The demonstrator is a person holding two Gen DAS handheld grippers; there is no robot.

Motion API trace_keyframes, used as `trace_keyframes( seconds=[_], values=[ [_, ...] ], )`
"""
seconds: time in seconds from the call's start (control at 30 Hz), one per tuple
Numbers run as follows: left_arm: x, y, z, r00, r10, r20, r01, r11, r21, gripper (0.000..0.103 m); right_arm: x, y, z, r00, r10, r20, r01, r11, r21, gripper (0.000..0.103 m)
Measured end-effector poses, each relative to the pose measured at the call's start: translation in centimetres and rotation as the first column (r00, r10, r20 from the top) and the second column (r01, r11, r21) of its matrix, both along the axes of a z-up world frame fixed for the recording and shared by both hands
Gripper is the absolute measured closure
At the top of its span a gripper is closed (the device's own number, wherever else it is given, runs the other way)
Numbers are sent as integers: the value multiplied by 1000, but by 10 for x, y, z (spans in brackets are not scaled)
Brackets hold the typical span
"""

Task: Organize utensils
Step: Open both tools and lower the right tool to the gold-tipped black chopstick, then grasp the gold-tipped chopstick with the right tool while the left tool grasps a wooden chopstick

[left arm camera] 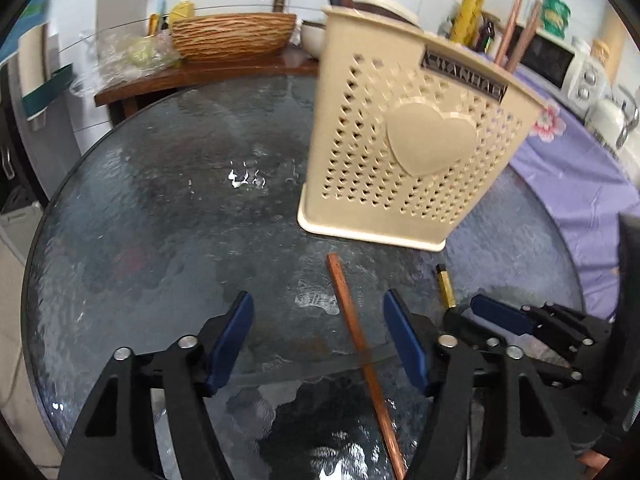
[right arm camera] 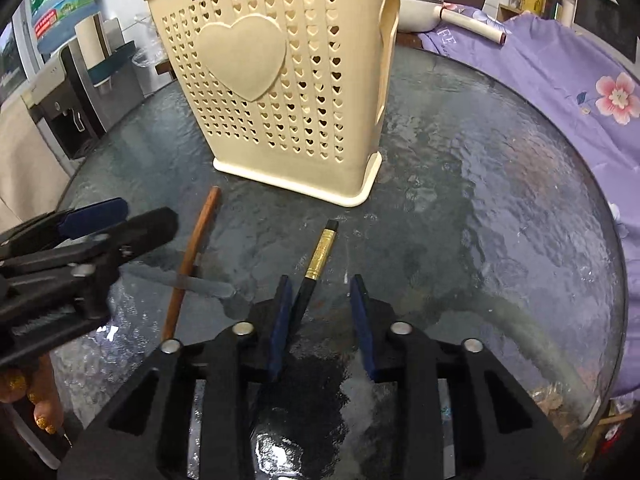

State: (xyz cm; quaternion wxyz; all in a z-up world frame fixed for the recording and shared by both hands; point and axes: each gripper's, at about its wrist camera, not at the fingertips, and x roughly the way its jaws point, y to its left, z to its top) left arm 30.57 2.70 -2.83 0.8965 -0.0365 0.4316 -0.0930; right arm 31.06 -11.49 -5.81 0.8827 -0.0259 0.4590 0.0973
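Note:
A beige perforated utensil holder (left arm camera: 400, 140) (right arm camera: 280, 80) with a heart on its front stands upright on the round glass table (left arm camera: 160, 200) (right arm camera: 480, 200). A brown chopstick (left arm camera: 352, 320) (right arm camera: 192, 252) lies on the glass between the fingers of my left gripper (left arm camera: 317, 300) (right arm camera: 148, 212), nearer the right pad; neither pad presses on it. A black chopstick with a gold band (right arm camera: 320, 252) (left arm camera: 445, 284) lies between the fingers of my right gripper (right arm camera: 320, 284) (left arm camera: 476, 308), close against the left pad, with the right pad apart from it. A few brown chopsticks (left arm camera: 516, 28) stand in the holder.
A purple floral cloth (right arm camera: 560, 80) (left arm camera: 580, 168) covers the surface to the right of the table. Behind it are a wicker bowl (left arm camera: 234, 36) on a wooden shelf, a microwave (left arm camera: 560, 64) and a water dispenser (right arm camera: 68, 100). A person's toes (right arm camera: 40, 420) show at the lower left.

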Motion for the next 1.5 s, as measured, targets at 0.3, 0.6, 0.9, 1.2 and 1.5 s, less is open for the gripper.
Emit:
trace_keyframes(
  seconds=[0.3, 0.6, 0.9, 1.2, 1.5],
  values=[
    [20, -17, -17, 997, -34, -62, 38, 998, 58, 53, 1, -16, 0, 1000, 16, -9, -16, 999, 40, 90],
    [27, -41, -18, 996, -69, -56, 74, 993, 90, 74, 6, -37, -1, 1000, -3, -17, 5, 994, 110, 95],
    [-3, -54, -20, 990, -129, -56, 132, 990, 51, 97, 1, -60, -1, 999, -24, -28, 28, 985, 171, 95],
    [-49, -37, 13, 988, -148, 34, 150, 986, -69, 97, -25, -68, 27, 998, 36, 55, -50, 955, 292, 96],
    [-81, -18, 43, 986, -126, 106, 140, 981, -131, 103, -50, -70, 56, 989, 43, 142, -87, 943, 320, 96]
  ],
)
